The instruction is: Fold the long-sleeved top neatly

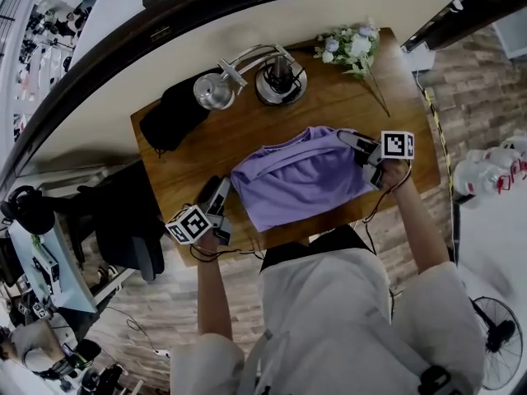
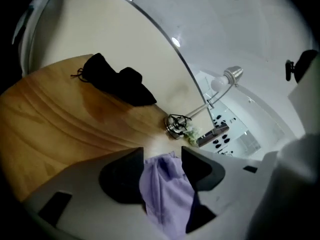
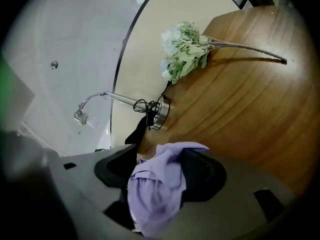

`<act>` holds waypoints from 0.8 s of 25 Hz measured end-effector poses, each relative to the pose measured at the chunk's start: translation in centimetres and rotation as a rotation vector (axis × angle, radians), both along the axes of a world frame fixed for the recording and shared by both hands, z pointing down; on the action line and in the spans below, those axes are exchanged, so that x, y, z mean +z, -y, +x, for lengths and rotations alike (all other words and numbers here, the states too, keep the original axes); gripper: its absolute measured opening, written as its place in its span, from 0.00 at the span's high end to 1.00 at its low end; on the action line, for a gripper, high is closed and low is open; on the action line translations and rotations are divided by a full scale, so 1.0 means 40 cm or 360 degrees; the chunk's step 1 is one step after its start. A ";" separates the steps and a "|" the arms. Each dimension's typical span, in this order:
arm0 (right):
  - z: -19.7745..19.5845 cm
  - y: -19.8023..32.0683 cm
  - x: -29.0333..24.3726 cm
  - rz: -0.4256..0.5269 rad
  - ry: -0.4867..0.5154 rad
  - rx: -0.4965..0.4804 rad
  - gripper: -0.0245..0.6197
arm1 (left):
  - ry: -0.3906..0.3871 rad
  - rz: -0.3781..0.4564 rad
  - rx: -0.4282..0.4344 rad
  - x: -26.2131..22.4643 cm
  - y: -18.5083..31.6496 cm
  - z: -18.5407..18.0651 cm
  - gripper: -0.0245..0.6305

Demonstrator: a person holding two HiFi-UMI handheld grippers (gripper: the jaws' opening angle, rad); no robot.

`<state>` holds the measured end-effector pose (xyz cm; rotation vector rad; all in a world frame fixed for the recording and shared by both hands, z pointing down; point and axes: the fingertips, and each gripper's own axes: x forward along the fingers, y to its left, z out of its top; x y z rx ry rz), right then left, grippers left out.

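- The purple long-sleeved top (image 1: pixel 300 179) lay on the wooden bench (image 1: pixel 247 130), near its front edge and just in front of the person. It was gathered into a compact, roughly rectangular bundle, with no sleeve trailing loose in the head view.
- The left gripper (image 1: pixel 221 194) sat at the bundle's left edge and the right gripper (image 1: pixel 361 145) at its far right corner.
- In the left gripper view, the left gripper (image 2: pixel 162 156) had its jaws standing wide. A ridge of purple cloth lay loose between them, not pinched.
- The right gripper (image 3: pixel 159 159) was likewise spread wide. A bunched corner of the top was draped across the gap and over one jaw, but not clamped.
- Judged from this, the step in hand was the release at the end of a fold. The task looked well along, though the bundle's edges were rumpled rather than square.
- The next move would call for drawing both grippers back clear of the cloth without dragging the corners. The person could then retake an edge to square it or fold once more.
- The draped corner on the right jaw could snag and pull the fold open.
- No container showed on the bench, only a desk lamp (image 1: pixel 280 81), a spray of flowers (image 1: pixel 350 48) and a dark cloth (image 1: pixel 173 113) along the back, well apart from the top.
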<state>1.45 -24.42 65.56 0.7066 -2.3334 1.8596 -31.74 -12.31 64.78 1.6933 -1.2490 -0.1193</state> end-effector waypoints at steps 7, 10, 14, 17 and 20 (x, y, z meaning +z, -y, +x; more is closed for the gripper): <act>0.013 -0.011 0.033 -0.0054 -0.0222 -0.0011 0.50 | 0.0334 0.0041 0.0716 0.017 -0.073 0.312 0.60; -0.003 -0.039 0.024 -0.0009 -0.0228 -0.0213 0.49 | 0.0419 0.0010 0.0772 0.053 -0.057 0.364 0.60; 0.022 -0.086 0.027 0.0054 -0.0412 -0.0552 0.47 | 0.0423 -0.0027 0.0667 0.079 -0.039 0.341 0.60; 0.077 -0.103 0.033 0.0198 -0.0630 -0.0718 0.50 | 0.0461 -0.0028 0.0699 0.085 -0.052 0.328 0.60; 0.094 -0.108 0.022 0.0435 -0.0813 -0.0696 0.56 | 0.0526 -0.0008 0.0721 0.079 -0.059 0.308 0.60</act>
